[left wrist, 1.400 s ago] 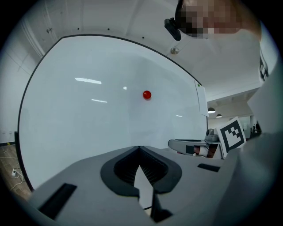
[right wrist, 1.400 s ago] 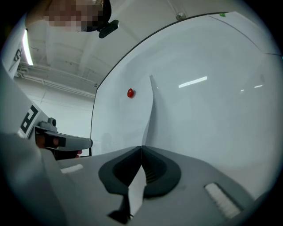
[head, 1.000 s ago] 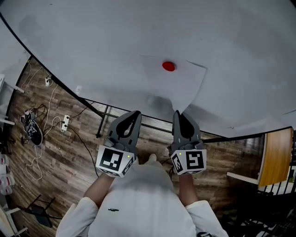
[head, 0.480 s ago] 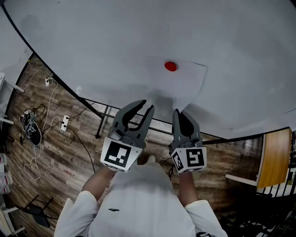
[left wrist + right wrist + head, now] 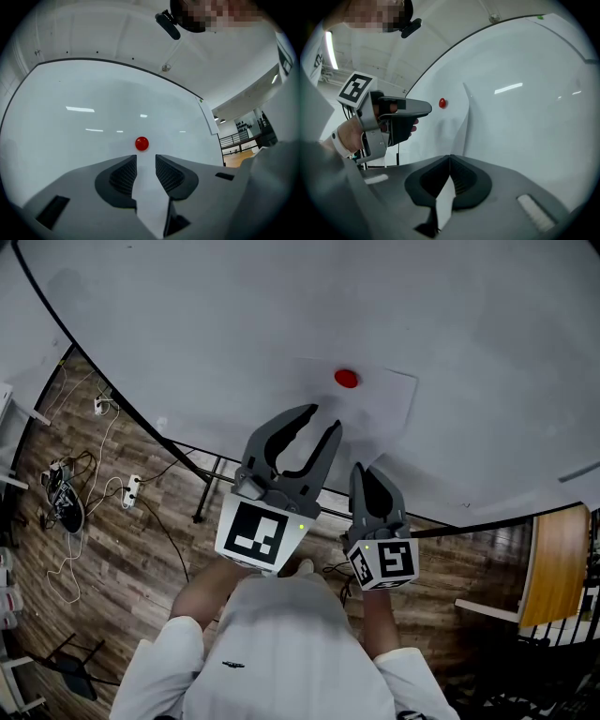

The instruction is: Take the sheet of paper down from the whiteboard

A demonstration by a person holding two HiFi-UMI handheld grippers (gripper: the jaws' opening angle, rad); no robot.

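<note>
Head view: whiteboard [image 5: 187, 334] fills the top, with the sheet of paper [image 5: 380, 413] hanging on it. The left claw [image 5: 323, 418], jaws just opened and empty, angles up toward the sheet. The right claw [image 5: 364, 470] sits level below. Only the right gripper view shows it clamped on the sheet's lower edge. The left gripper view shows the red magnet [image 5: 141, 143] just above its gap.

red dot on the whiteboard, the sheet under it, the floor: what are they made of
Red dot: glossy hard plastic by its shine, probably a magnet cap. Sheet: thin matte white paper; its lower edge bows off the board. Floor: wood-look planks with grain and seams; real wood or laminate, unclear.
</note>
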